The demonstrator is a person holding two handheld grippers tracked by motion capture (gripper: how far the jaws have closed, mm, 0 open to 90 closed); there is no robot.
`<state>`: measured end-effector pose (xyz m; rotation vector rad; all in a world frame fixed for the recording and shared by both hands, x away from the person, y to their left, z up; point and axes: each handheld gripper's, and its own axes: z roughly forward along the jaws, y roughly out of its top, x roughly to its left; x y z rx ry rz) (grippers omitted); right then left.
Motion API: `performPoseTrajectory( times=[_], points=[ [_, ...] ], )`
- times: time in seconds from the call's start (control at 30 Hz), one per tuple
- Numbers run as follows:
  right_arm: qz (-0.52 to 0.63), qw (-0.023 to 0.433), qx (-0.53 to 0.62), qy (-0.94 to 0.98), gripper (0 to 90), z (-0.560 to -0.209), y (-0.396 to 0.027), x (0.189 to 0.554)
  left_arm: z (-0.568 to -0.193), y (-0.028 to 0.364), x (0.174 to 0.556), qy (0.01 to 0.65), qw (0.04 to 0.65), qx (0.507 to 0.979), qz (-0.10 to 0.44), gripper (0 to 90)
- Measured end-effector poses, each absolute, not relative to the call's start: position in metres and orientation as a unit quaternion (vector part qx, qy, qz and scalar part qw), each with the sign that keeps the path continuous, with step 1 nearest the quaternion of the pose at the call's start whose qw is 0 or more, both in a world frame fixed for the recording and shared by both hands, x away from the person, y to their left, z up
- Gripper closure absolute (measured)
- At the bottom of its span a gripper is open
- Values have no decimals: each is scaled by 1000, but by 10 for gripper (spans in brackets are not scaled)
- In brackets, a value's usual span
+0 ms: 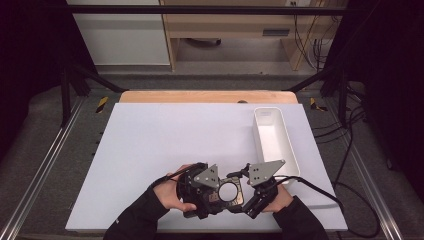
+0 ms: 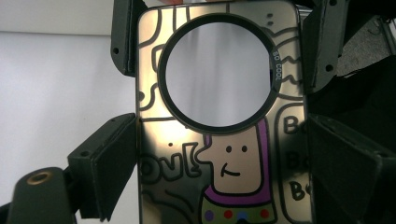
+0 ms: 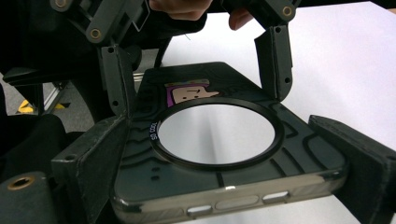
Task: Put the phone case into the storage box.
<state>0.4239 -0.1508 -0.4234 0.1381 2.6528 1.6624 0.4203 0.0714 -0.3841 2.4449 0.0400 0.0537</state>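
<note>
White table mat [image 1: 165,150] over a wooden tabletop [image 1: 205,96], wood showing along the far edge. Dark metal framing [image 1: 65,95] at both sides, grey floor around, a pale cabinet [image 1: 120,35] and a wooden shelf unit [image 1: 230,25] at the far wall, cables [image 1: 310,40] hanging far right.

On the right part of the mat, a long white tray [image 1: 292,150], set lengthwise from far to near, nothing seen inside. Just left of its near end, the work in hand. Broad stretch of bare mat to the left and far side, nothing between the grippers and the tray.

Near the front edge, slightly right of centre: a phone case [image 1: 229,192], glossy and dark with a large round mirror [image 2: 217,77] ringed in black and a cartoon figure [image 2: 233,163] drawn below it. Held off the mat, roughly level, between the two tools.

Left gripper [image 1: 200,187] coming in from the left, left hand [image 1: 172,195] wrapped round its body, dark sleeve behind; jaws set wide and pressed on the two long edges of the case. Right gripper [image 1: 257,187] coming in from the right, angled toward the left, right hand [image 1: 280,197] behind it; jaws likewise clamped on the long edges at the opposite end, the end with the side buttons [image 3: 229,205]. Both pairs facing each other across the mirror, well apart on the case.
</note>
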Motion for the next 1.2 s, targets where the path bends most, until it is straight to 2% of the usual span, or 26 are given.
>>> performPoseTrajectory(
  times=[1.2],
  points=[
    [521,-10,34,853,125,-422,-153,423,-392,71,419,-4,335,942,25,112]
  ],
)
